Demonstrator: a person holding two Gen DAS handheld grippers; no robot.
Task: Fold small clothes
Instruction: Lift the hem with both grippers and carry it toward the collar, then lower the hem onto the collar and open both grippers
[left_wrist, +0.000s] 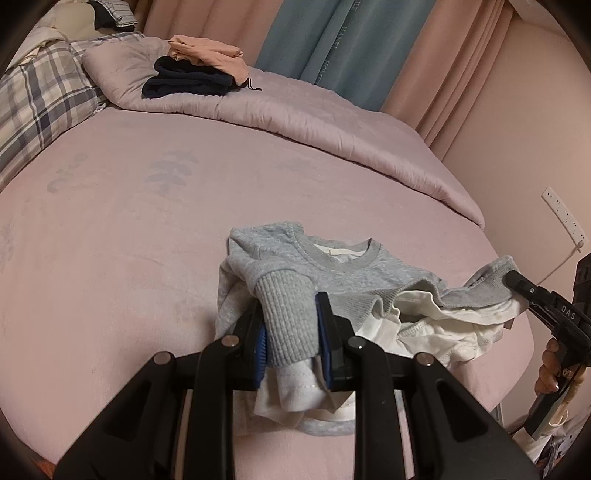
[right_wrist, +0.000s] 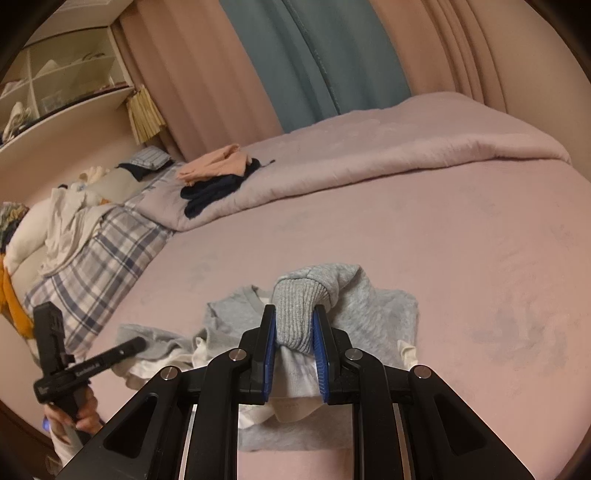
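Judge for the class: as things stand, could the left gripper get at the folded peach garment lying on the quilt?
Probably not yet. The left gripper is shut on a ribbed cuff of the grey sweatshirt, and the peach garment lies far across the bed. Nothing blocks the path, but it must first release.

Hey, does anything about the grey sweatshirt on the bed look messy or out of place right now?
Yes. The grey sweatshirt lies bunched, not flat: its white lining spills out at the hem. Each sleeve cuff is pinched in a gripper, left and right, and pulled across the body. The bed around it looks tidy.
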